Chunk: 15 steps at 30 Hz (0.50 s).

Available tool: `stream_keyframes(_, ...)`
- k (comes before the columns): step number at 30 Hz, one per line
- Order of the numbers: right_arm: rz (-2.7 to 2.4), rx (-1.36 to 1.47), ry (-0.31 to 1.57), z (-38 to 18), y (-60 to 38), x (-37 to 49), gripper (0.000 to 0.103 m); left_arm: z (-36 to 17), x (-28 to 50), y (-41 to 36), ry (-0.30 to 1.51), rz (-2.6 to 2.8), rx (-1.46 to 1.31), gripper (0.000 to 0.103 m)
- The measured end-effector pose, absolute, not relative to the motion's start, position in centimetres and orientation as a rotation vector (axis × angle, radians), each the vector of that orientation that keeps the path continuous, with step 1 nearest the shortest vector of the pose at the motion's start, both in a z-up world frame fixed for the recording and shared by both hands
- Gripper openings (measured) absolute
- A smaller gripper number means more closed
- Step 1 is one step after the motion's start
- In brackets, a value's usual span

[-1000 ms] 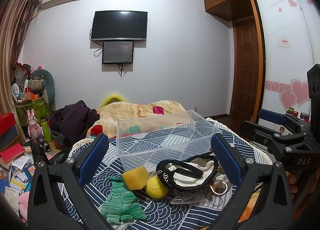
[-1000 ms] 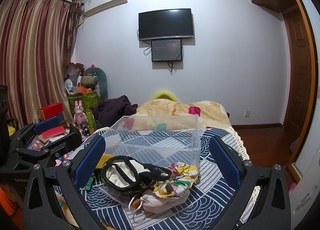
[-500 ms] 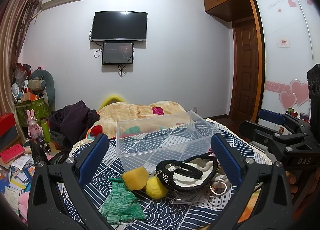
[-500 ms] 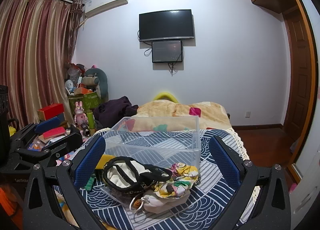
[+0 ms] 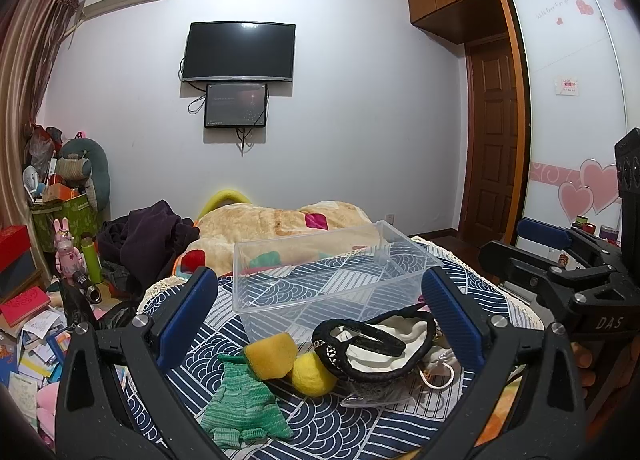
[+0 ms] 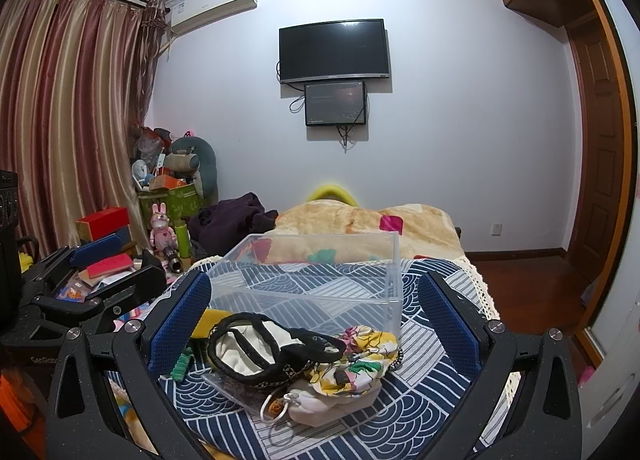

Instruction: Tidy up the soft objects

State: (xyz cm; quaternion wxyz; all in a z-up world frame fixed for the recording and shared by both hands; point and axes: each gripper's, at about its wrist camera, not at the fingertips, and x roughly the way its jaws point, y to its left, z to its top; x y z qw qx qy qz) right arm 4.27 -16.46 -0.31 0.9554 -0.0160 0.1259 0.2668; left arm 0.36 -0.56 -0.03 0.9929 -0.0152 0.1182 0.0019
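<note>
Both grippers, left gripper (image 5: pixel 320 316) and right gripper (image 6: pixel 316 320), spread wide, empty. Black-rimmed cream fabric pouch (image 6: pixel 260 352) at right's 11 o'clock, probably nearer right; clear plastic bin (image 6: pixel 320 280) behind at 12.

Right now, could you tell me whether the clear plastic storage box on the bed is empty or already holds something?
Empty. Through the clear plastic storage box only the blue wave-patterned bedspread shows; the soft items lie outside, in front of it.

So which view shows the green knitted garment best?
The left wrist view: the green knitted garment lies spread flat on the patterned cover, nearly whole, beside the yellow sponge. In the right wrist view only a green sliver shows, beside the left finger of the right tool.
</note>
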Motion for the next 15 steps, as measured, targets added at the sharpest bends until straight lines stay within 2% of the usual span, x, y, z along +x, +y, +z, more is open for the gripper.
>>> stream_keyframes(11, 0.526, -0.066, 0.396, -3.3, -17.2, 5.9, 0.103, -3.6, 2.4, 1.9, 0.402, 0.015, -0.068, 0.103)
stream_keyframes(12, 0.526, -0.058, 0.414, -3.6, -17.5, 6.2, 0.103, -4.0, 2.9, 2.4, 0.423, 0.019, -0.087, 0.1)
stream_keyframes(15, 0.52, -0.026, 0.444, -4.0, -18.8, 6.9, 0.099, -4.8, 4.1, 3.7, 0.456, 0.02, -0.128, 0.084)
